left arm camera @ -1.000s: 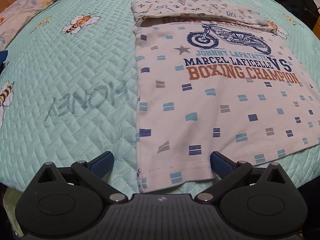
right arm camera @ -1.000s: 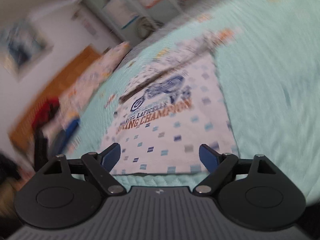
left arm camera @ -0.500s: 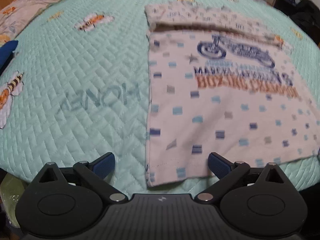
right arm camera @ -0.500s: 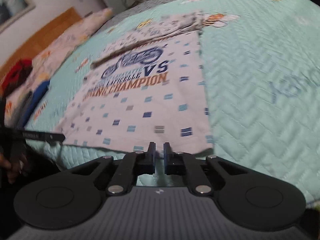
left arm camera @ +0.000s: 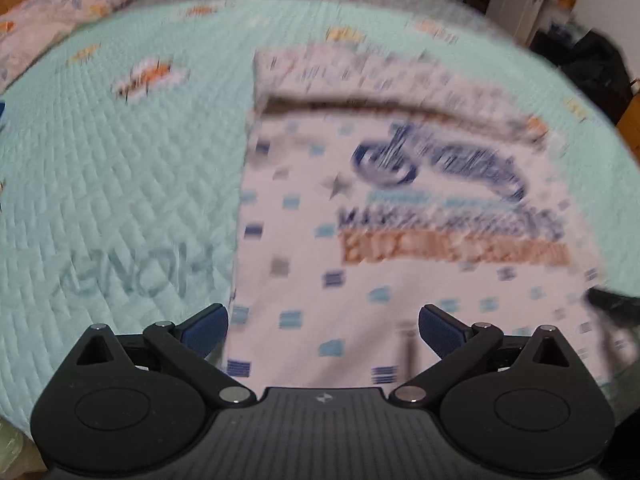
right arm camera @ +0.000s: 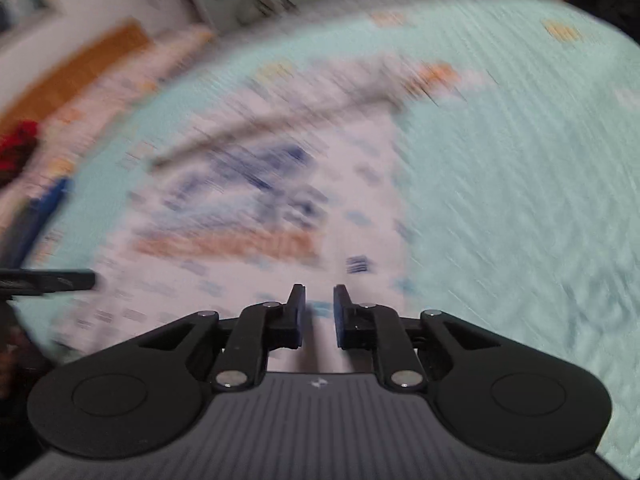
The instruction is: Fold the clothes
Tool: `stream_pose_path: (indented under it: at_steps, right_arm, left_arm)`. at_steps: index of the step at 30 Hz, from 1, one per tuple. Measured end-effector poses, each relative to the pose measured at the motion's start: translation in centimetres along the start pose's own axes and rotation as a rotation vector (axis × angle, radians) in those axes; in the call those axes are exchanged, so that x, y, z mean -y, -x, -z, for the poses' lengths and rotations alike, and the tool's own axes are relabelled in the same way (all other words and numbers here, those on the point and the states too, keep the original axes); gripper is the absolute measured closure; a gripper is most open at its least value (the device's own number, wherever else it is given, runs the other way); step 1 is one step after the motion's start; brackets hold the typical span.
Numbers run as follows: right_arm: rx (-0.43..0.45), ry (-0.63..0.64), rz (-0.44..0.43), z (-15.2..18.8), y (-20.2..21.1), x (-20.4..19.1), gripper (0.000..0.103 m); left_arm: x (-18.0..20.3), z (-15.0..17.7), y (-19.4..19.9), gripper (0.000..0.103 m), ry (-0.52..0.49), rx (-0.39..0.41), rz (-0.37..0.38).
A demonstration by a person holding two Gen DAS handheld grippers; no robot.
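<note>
A white printed T-shirt [left arm camera: 400, 240] with a motorcycle graphic and orange lettering lies flat on the mint quilt, its top part folded over. My left gripper [left arm camera: 323, 326] is open, its fingers astride the shirt's near left hem. My right gripper [right arm camera: 319, 312] has its jaws nearly together over the shirt's [right arm camera: 260, 220] near right hem. The blur hides whether cloth is pinched. The other gripper's dark tip [left arm camera: 612, 304] shows at the right edge of the left wrist view.
The mint quilted bedspread [left arm camera: 120, 200] with bee prints covers the bed. A floral pillow [left arm camera: 72, 12] lies at the far left. Dark items [left arm camera: 592, 68] stand off the bed at the far right. A wooden headboard [right arm camera: 72, 68] is at the left.
Both grippers have moved forward over the shirt's near hem, and both views are now blurred. The right gripper shut from wide open about half a second ago and now stands slightly wider.
</note>
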State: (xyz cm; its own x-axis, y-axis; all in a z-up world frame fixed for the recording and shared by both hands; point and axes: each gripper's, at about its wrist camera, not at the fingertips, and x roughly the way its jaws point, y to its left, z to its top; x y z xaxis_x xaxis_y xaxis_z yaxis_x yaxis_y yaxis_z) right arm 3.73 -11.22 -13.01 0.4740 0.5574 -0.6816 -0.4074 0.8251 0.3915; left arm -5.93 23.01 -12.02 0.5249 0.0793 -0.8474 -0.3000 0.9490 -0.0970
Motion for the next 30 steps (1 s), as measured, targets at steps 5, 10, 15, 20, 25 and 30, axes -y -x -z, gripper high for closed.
stream_pose_path:
  at_steps: [5, 10, 15, 20, 25, 30]
  right_arm:
    - [0.021, -0.084, -0.020, -1.0, 1.9, 0.9, 0.084]
    - [0.146, -0.103, -0.048, -5.0, 1.8, 0.3, 0.073]
    - [0.206, -0.061, -0.010, -9.8, -1.4, -0.3, 0.066]
    - [0.247, -0.149, -0.021, -12.4, -4.6, 1.3, 0.066]
    - [0.214, 0.053, 0.015, -14.5, -7.5, -1.5, 0.066]
    - [0.205, 0.001, 0.092, -16.2, -10.0, -1.0, 0.066]
  left_arm:
    - [-0.8, -0.1, -0.2, 0.001, 0.029, 0.022, 0.026]
    - [-0.8, -2.3, 1.5, 0.001, 0.075, 0.129, 0.045]
    - [0.0, -4.6, -0.3, 0.001, 0.119, 0.190, 0.058]
    - [0.5, -5.0, -3.6, 0.001, 0.144, 0.182, 0.041]
    - [0.7, -4.1, -4.5, 0.001, 0.085, 0.206, 0.018]
    - [0.5, -4.0, -4.5, 0.001, 0.074, 0.211, 0.031]
